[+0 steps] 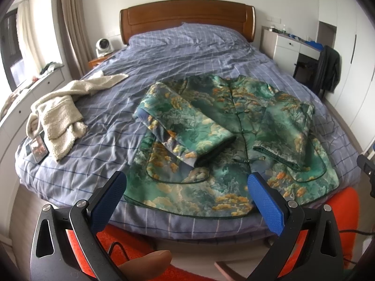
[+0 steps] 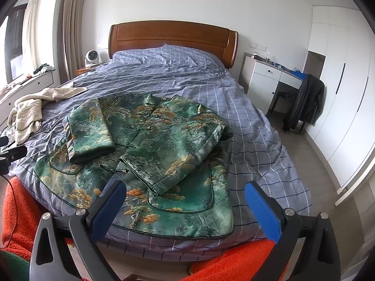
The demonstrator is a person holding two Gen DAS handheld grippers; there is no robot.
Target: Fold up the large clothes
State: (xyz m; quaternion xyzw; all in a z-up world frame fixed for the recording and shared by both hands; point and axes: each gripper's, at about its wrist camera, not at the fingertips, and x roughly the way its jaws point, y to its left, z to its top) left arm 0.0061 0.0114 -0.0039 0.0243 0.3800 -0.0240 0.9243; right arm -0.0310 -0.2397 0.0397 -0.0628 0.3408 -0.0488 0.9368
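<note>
Lying on 1 bed (image 1: 178, 53): 1 green jacket (image 1: 218, 126), 1 cream garment (image 1: 58, 110); both grippers (image 1: 187, 199) (image 2: 185, 208) wide open, empty.

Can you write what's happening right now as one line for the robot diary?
stage: sleeves folded in | green jacket flat on bed | left claw open, empty | right claw open, empty

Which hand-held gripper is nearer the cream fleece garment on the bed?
Left. The left hand-held gripper hangs open off the foot of the bed, with the cream fleece garment ahead to its left. The right hand-held gripper, also open, sits further right, the green jacket between.
</note>
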